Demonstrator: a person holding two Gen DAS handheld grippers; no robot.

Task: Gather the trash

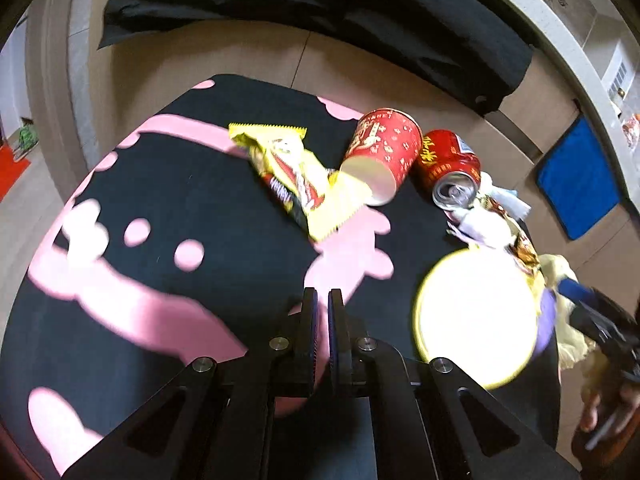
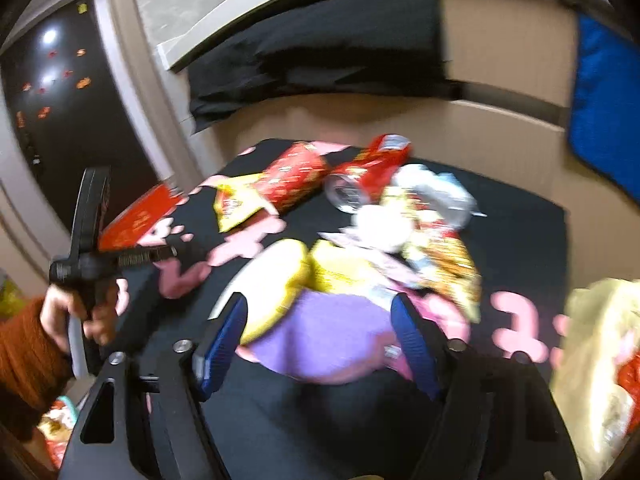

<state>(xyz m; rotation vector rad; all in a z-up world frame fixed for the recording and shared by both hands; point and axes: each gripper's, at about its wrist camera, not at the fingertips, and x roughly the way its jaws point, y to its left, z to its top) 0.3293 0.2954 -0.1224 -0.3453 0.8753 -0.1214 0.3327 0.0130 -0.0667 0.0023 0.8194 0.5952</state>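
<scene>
Your left tool (image 1: 323, 300) is pinched fully together with nothing between its pads, hovering over the black-and-pink bench (image 1: 168, 208). Your right tool (image 2: 320, 312) stands wide around the purple tub (image 2: 332, 332) with the yellow rim; too blurred to say if the pads touch it. The tub looks light with thin walls, so grip across the body below the rim, gently. Beyond it lie crumpled wrappers (image 2: 440, 256): soft, pinch a fold. Further off are the yellow snack bag (image 1: 288, 168), the paper cup (image 1: 380, 152) and the can (image 1: 452, 168), both tipped over, light, prone to roll; take them across the middle.
</scene>
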